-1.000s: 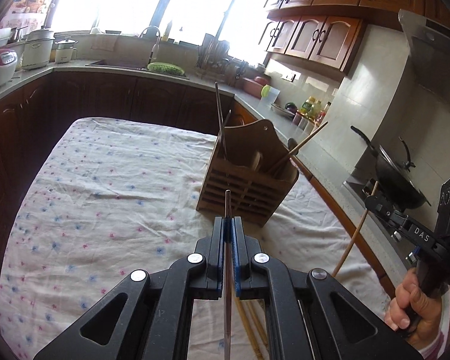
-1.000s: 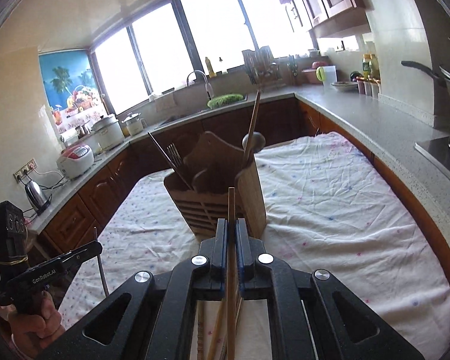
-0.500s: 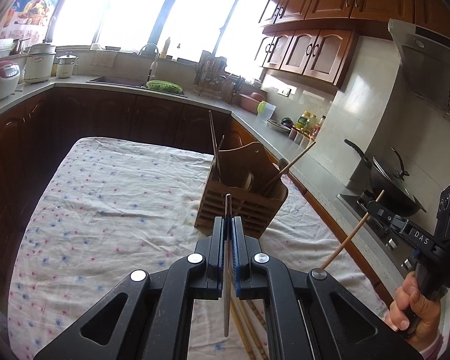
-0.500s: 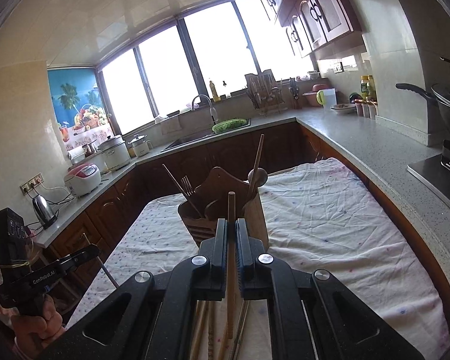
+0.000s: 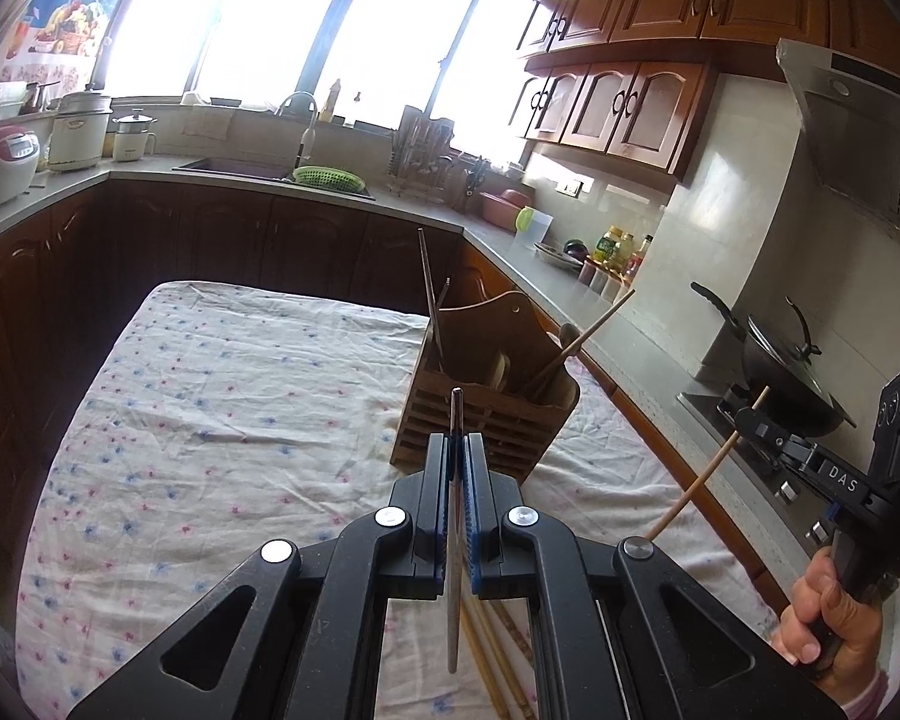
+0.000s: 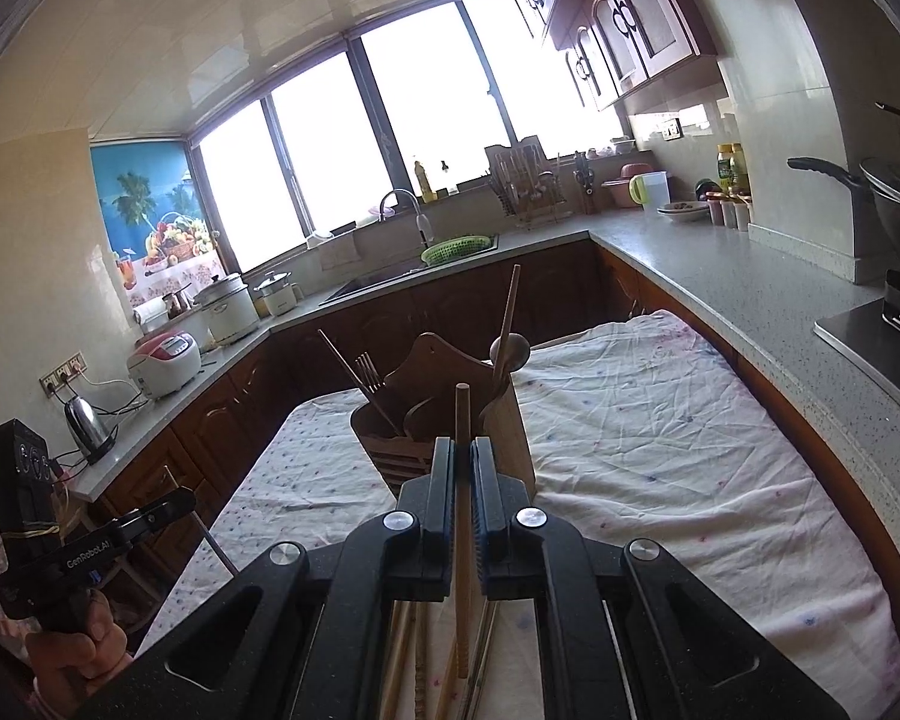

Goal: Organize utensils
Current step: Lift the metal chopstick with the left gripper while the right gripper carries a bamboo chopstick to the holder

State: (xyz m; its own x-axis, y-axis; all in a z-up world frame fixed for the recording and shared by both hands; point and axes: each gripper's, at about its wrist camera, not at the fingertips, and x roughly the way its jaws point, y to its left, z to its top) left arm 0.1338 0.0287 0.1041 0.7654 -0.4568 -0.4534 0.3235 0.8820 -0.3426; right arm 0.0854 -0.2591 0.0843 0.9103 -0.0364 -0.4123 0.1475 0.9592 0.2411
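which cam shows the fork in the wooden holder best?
Right wrist. The fork stands tines-up in the left part of the wooden holder, clear against the dark cabinets. In the left wrist view only a thin sliver of it shows beside a dark stick above the holder's back; no tines can be made out.

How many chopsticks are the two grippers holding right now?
2. A dark chopstick is clamped in the left gripper, a wooden chopstick in the right gripper. Loose chopsticks lie on the cloth beneath, partly hidden.
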